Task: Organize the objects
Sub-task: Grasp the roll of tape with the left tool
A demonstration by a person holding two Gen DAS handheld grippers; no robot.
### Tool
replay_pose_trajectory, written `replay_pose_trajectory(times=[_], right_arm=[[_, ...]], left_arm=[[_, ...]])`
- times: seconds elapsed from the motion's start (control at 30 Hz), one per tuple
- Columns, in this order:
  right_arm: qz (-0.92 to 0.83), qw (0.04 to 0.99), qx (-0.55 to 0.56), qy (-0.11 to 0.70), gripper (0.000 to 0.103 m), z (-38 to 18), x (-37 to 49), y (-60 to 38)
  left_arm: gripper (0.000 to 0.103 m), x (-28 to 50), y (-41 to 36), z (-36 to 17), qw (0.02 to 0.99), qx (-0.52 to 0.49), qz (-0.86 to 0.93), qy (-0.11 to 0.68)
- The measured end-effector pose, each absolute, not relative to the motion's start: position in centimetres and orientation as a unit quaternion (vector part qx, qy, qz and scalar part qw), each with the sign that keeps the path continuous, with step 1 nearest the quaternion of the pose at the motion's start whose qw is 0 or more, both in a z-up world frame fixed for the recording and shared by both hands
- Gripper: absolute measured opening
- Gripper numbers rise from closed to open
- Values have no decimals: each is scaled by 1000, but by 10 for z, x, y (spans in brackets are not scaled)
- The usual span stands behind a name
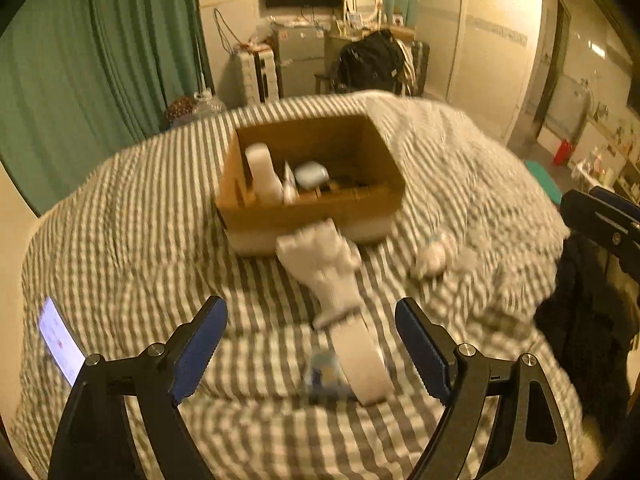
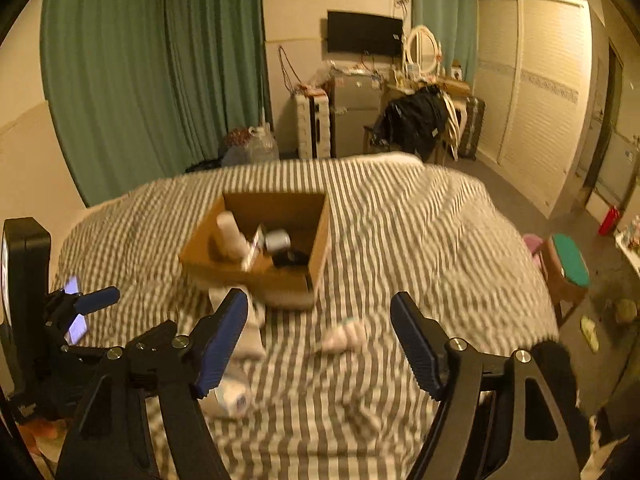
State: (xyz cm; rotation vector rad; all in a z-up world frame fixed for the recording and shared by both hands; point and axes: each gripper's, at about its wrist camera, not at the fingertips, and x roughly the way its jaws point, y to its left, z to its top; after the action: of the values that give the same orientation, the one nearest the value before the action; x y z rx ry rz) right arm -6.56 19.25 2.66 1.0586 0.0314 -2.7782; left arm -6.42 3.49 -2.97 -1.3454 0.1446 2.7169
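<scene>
Blue-padded fingers of the left gripper (image 1: 311, 346) spread wide and grasp nothing, low in the frame above a white glove-like cloth (image 1: 326, 268) on the grey-striped bedcover (image 1: 132, 216). Likewise released, the right gripper (image 2: 319, 340) hovers near a small crumpled white item (image 2: 344, 336). Beyond, at centre frame, sits the open brown cardboard box (image 1: 312, 210) holding a white bottle (image 1: 262, 174).

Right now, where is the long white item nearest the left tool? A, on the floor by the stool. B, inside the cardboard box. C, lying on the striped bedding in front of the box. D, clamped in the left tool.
C: the long white item lies on the striped bedding in front of the cardboard box, ahead of the open left tool, which holds nothing.
</scene>
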Motion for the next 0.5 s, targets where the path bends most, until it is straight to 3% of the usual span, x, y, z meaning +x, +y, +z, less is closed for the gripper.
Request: replay_pose_trajectory(times=[0.43,0.5], right_arm=[[-899,65,433,-17,74,-76,-48,203],[-897,65,437,-11,74,-84,-49,201]], left_arm=[[88,-49,54,-106,60,-499,863,47],[83,-50,52,-107,63,-501,862,43]])
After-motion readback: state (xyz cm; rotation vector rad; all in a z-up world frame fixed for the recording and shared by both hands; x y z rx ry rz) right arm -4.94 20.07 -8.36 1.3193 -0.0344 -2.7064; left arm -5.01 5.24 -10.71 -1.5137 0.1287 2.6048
